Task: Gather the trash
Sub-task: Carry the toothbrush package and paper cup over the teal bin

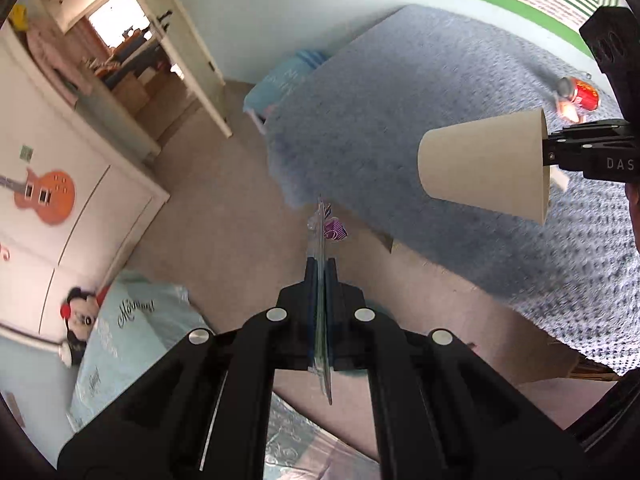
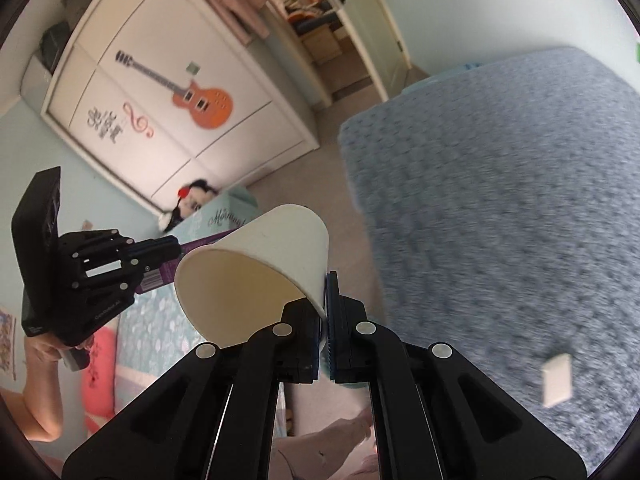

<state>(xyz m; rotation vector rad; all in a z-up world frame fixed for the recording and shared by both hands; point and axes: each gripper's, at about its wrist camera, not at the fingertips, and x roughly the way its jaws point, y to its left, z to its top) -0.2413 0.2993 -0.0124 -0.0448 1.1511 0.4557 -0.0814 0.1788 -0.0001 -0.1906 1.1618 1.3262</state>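
Observation:
My left gripper (image 1: 321, 268) is shut on a flat clear plastic wrapper with purple print (image 1: 325, 232), held edge-on above the floor. It shows in the right wrist view (image 2: 168, 252) at the left, holding the purple wrapper (image 2: 200, 242). My right gripper (image 2: 325, 280) is shut on the rim of a white paper cup (image 2: 256, 264), which lies on its side with its mouth toward the camera. The cup (image 1: 484, 164) and right gripper (image 1: 548, 152) show at the right of the left wrist view. A red soda can (image 1: 582, 94) lies on the blue bed.
A bed with a blue bedspread (image 1: 420, 128) fills the right side. A small white piece (image 2: 557, 380) lies on it. A wardrobe with a guitar sticker (image 2: 192, 96) stands at the left. Light blue bedding with a plush toy (image 1: 120, 340) lies on the floor. An open door (image 1: 188, 48) is behind.

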